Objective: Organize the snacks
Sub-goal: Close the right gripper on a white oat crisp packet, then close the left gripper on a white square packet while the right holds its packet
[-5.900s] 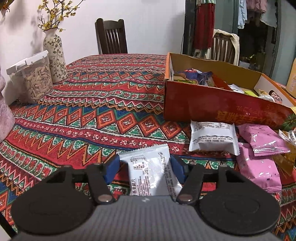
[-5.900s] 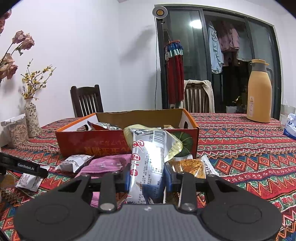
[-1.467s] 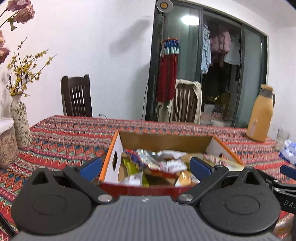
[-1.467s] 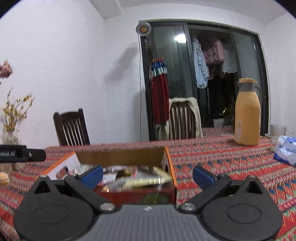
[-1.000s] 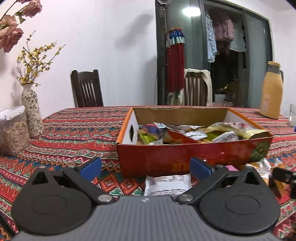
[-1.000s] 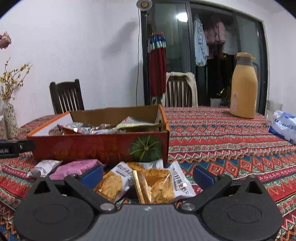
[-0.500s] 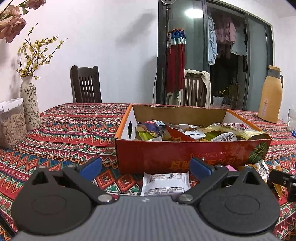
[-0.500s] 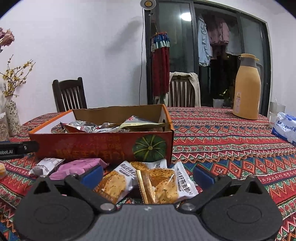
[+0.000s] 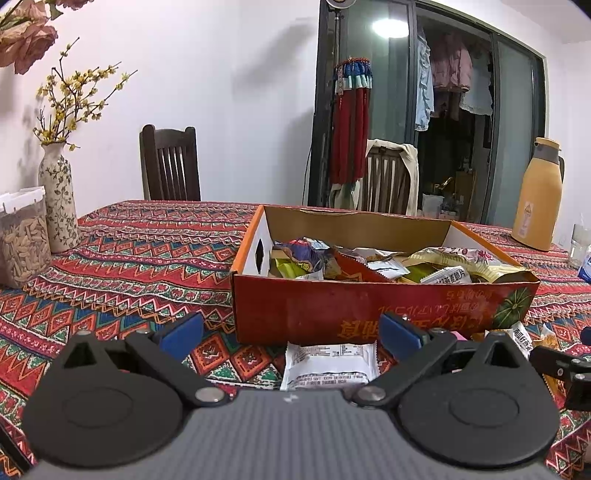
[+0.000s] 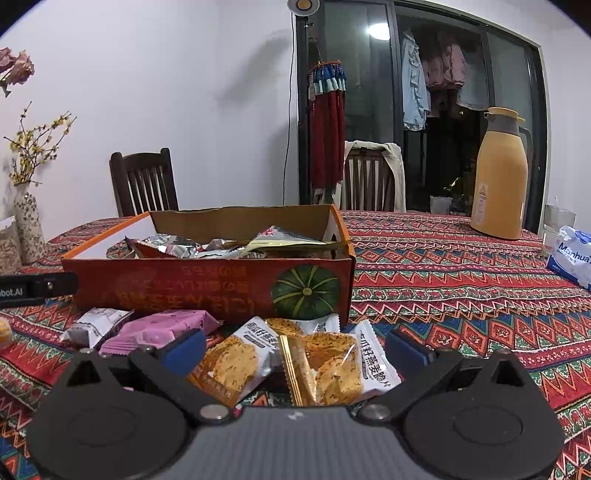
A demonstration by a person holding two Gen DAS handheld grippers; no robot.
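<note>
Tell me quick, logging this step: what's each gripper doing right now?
Left gripper: open, empty, above a white packet.
Right gripper: open, empty, above the cracker packets.

The left gripper's body is covering the near edge of the white packet [image 9: 330, 363]; the red box [image 10: 207, 286] is hiding its lower contents, and the tissue pack [image 10: 574, 256] is running off the right wrist view's edge

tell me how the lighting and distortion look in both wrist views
Left wrist view: a ceiling light glares in the glass door, fisheye bends the door frame, dark corners. Right wrist view: same glare, the floor lamp shadows the wall, the snack box is sharp.
</note>
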